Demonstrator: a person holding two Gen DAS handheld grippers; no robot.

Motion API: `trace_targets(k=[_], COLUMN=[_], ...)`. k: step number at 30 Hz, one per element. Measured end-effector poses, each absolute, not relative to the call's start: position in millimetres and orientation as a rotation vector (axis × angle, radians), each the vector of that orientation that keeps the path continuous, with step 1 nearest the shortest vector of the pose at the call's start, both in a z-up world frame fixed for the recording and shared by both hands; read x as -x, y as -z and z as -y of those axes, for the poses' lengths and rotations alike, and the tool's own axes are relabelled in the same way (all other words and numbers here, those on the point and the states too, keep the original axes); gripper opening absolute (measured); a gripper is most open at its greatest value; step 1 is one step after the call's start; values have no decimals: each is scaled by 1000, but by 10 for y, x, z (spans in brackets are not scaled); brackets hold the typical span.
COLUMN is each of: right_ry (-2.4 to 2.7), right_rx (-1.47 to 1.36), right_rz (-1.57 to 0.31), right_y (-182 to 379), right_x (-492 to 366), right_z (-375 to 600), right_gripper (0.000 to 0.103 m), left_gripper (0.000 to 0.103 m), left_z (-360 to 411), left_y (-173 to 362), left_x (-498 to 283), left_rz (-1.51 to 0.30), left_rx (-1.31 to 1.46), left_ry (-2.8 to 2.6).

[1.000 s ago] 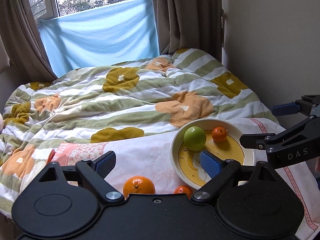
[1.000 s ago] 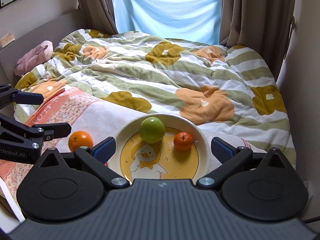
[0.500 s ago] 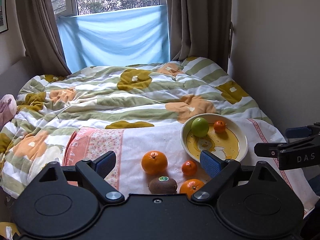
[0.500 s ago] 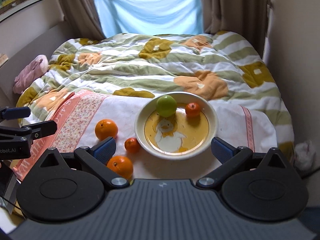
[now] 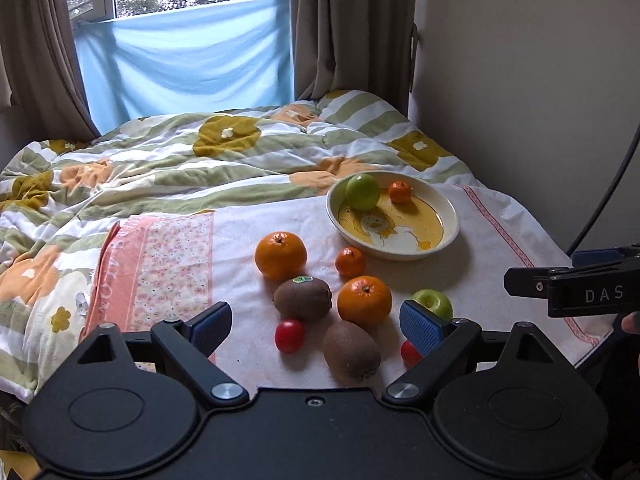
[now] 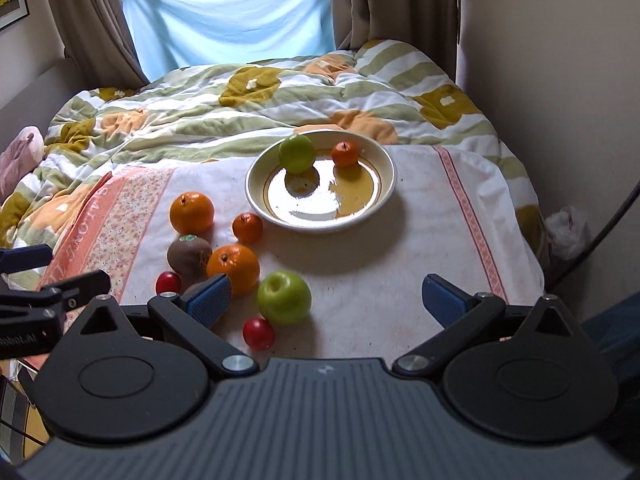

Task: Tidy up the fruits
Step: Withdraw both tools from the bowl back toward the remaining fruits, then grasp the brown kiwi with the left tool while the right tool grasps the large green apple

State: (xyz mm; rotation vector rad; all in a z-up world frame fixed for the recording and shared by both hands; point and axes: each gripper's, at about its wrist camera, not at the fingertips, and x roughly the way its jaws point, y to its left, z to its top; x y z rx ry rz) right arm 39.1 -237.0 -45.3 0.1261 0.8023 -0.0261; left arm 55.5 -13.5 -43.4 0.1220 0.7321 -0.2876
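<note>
A yellow duck plate point(image 5: 450, 232) point(image 6: 384, 190) on a white cloth holds a green apple point(image 5: 362, 192) point(image 6: 296, 153) and a small mandarin point(image 5: 400, 192) point(image 6: 345, 153). Loose on the cloth lie two oranges point(image 5: 281, 255) point(image 5: 364, 300), a small mandarin point(image 5: 350, 262), two kiwis point(image 5: 303, 298) point(image 5: 351, 349), two red tomatoes point(image 5: 289, 335) point(image 6: 258, 333) and a second green apple point(image 5: 434, 303) point(image 6: 284, 297). My left gripper point(image 5: 316, 324) is open and empty, hovering over the near fruits. My right gripper point(image 6: 326, 298) is open and empty, near the front apple.
The cloth point(image 6: 420, 248) lies on a bed with a flowered quilt point(image 5: 200, 168). A wall stands to the right point(image 5: 540, 100), curtains and a window behind. A pink object point(image 6: 20, 152) lies at the bed's left. A cable point(image 6: 600, 232) hangs at right.
Both grippers have pulled back and up from the plate, toward the bed's front edge. More loose fruits have come into view. Both stay open.
</note>
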Motion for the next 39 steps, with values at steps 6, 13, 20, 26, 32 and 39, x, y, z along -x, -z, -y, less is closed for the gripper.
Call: trace_targets(k=[6, 13, 20, 26, 32, 39], right_ry=[49, 42, 43, 40, 36, 33], right_rx=[-159, -160, -141, -144, -146, -159], right_rz=[-801, -831, -843, -843, -852, -848], right_y=[742, 1093, 1342, 1427, 1467, 1479], right_x=[-349, -503, -657, -768, -836, -907], right_z=[2306, 2198, 2155, 2152, 2109, 2079], right_gripper=[103, 103, 103, 103, 103, 103], left_gripper=[94, 93, 87, 76, 67, 61], left_z=[191, 306, 477, 538, 587, 558], left_y=[828, 1244, 1534, 1632, 1666, 1664], left_x=[-583, -757, -905, -980, -1015, -1034], left_rz=[-748, -746, -755, -775, -793, -802], left_rx=[-143, -180, -210, -225, -247, -249], left_ry=[329, 344, 376, 393, 404, 412])
